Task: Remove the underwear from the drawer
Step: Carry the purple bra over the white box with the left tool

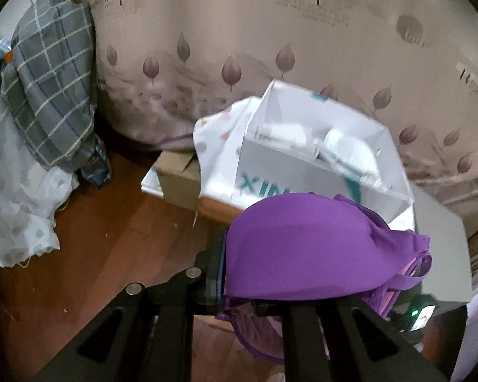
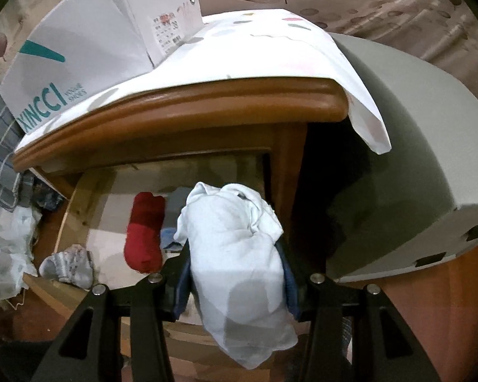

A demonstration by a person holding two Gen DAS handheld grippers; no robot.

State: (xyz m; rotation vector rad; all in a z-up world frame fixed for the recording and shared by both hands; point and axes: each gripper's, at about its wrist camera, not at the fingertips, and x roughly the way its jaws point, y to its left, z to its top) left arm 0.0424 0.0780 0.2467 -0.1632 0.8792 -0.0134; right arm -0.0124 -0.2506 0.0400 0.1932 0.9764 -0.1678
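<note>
Left gripper pinches a purple bra above the floor. Right gripper clamps a white garment over the open drawer. Extraction is underway; next, carry both clear and set them down.

Underwear out, drawer open below me.
I see a purple bra draped over my left gripper, a white garment bunched in my right; red roll lies in the wooden drawer.

Leaf-print curtain, wood floor, nightstand w/ cloth.
</note>
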